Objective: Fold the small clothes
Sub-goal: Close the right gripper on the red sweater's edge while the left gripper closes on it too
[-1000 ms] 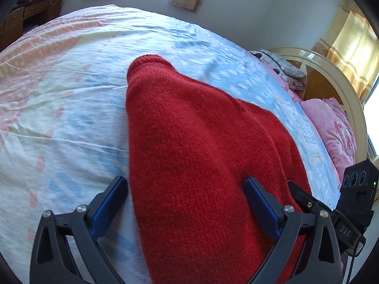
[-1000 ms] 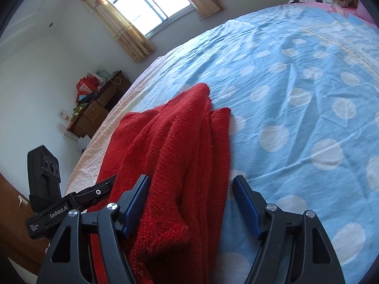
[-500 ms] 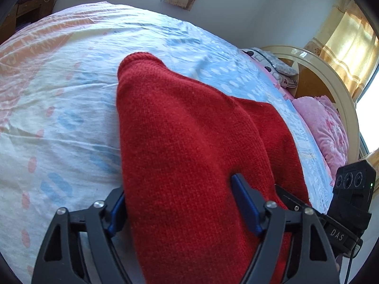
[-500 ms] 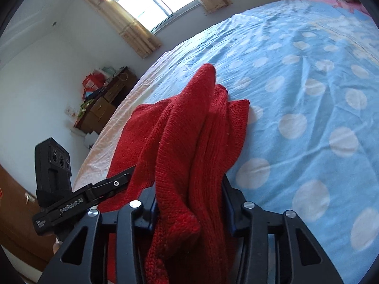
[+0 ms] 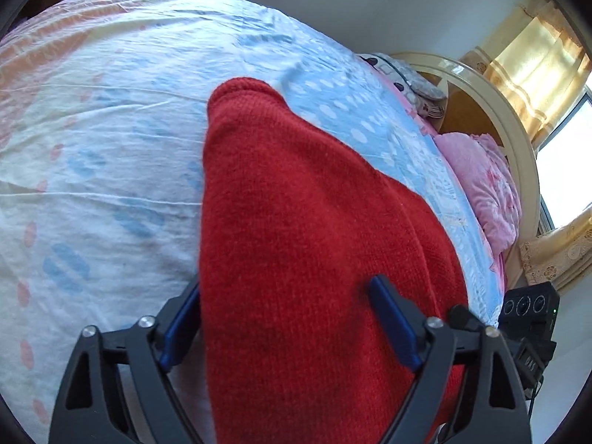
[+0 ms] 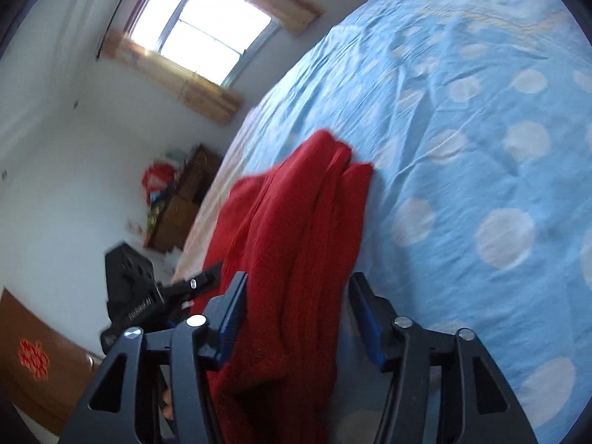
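Bedroom setting: white walls, a bed covered by a polka-dot bedsheet, pale with pink and blue marks at one end and blue with white dots at the other. A curved cream headboard, a pink pillow and yellow curtains stood at the head end.

Item: one red knitted sweater, lying on the sheet and partly lifted at its near edge. Its long axis ran away from the left gripper, ending in a rounded fold at the far end; the wider body spread toward the headboard side.

Left gripper: blue pads set either side of the sweater's near edge. One pad lay against the knit, the other half hidden behind it. Whether they pinched the cloth could not be told.

Right gripper: blue pads on either side of a bunched, ridged part of the sweater, which hung down between them; one pad touched the knit, the other showed a slim gap.

View differences: the left wrist view alone showed the headboard, the pillow and the smooth flat face of the knit. The right wrist view, blurred, alone showed a window with tan curtains, a wooden cabinet with clutter, and the sweater's gathered folds. Each view showed the other gripper's black housing at the sweater's edge.
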`<state>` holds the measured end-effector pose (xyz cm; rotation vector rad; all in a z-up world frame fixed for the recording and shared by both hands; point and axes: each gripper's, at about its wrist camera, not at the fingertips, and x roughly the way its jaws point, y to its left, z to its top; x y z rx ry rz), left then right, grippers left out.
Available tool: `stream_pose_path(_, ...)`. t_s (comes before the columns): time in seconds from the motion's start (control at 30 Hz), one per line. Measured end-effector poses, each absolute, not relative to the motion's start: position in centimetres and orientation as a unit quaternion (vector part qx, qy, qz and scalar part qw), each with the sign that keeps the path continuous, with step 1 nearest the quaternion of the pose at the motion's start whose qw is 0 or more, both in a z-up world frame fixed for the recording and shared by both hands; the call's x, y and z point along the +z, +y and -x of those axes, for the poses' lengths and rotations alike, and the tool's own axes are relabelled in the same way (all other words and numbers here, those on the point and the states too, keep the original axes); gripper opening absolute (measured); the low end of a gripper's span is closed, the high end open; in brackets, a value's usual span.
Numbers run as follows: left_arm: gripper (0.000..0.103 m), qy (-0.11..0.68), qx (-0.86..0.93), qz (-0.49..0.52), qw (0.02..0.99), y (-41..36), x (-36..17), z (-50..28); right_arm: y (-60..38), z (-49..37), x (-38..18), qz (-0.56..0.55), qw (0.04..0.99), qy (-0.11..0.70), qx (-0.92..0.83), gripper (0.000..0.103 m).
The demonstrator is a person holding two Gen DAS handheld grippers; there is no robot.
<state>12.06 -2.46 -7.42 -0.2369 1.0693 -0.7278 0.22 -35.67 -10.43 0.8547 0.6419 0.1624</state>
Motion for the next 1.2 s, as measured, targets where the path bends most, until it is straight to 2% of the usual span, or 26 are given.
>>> stream_pose_path(0.13,0.093,0.487,-0.324,0.066,0.808,-3.8,-7.3,-11.2,-32.9,-1.1,-10.0,-0.334,0.885,0.319,0.062,0.070)
stream_pose_path(0.23,0.087,0.481,-0.324,0.064,0.812,-3.7,-7.2,-10.9,-30.8,-2.1,-9.7,-0.297,0.896,0.327,0.044,0.074)
stream_pose_path(0.27,0.082,0.480,-0.325,0.067,0.812,-3.6,-7.2,-10.9,-30.3,-2.5,-9.6,-0.285,0.897,0.335,0.042,0.073)
stream_pose_path(0.3,0.080,0.478,-0.328,0.072,0.812,-3.5,-7.2,-10.9,-29.9,-2.8,-9.6,-0.282,0.896,0.339,0.044,0.062)
stream_pose_path(0.4,0.069,0.476,-0.323,0.087,0.813,-3.0,-7.3,-10.8,-29.8,-2.8,-9.6,-0.304,0.887,0.344,0.051,0.047)
stream_pose_path(0.47,0.056,0.479,-0.320,0.101,0.811,-2.7,-7.1,-10.6,-29.7,-2.2,-9.3,-0.301,0.888,0.344,0.043,0.043)
stream_pose_path(0.53,0.049,0.481,-0.315,0.105,0.811,-2.8,-6.7,-10.1,-29.5,-1.0,-8.5,-0.292,0.893,0.342,0.034,0.041)
stream_pose_path(0.67,0.044,0.489,-0.300,0.081,0.815,-3.4,-5.5,-7.4,-29.4,1.6,-6.8,-0.275,0.896,0.349,0.030,0.041)
stream_pose_path(0.9,0.044,0.531,-0.303,0.074,0.788,-3.5,-5.1,-1.0,-31.1,8.3,-6.1,-0.307,0.871,0.380,0.056,0.041)
stream_pose_path(0.93,0.048,0.532,-0.303,0.072,0.787,-3.7,-5.3,-0.6,-31.2,8.9,-6.7,-0.308,0.869,0.384,0.049,0.041)
stream_pose_path(1.03,0.078,0.537,-0.280,0.069,0.793,-4.5,-6.5,-0.6,-31.2,9.9,-8.9,-0.329,0.858,0.394,0.028,0.041)
stream_pose_path(1.07,0.081,0.536,-0.279,0.082,0.792,-4.3,-6.7,-0.7,-31.1,10.3,-9.5,-0.340,0.857,0.387,0.027,0.041)
stream_pose_path(1.13,0.080,0.523,-0.277,0.073,0.802,-4.8,-6.6,-0.5,-30.9,10.5,-9.7,-0.342,0.862,0.375,0.018,0.041)
stream_pose_path(1.2,0.068,0.509,-0.278,0.056,0.813,-5.2,-6.3,0.2,-30.1,10.5,-9.4,-0.321,0.869,0.377,0.002,0.041)
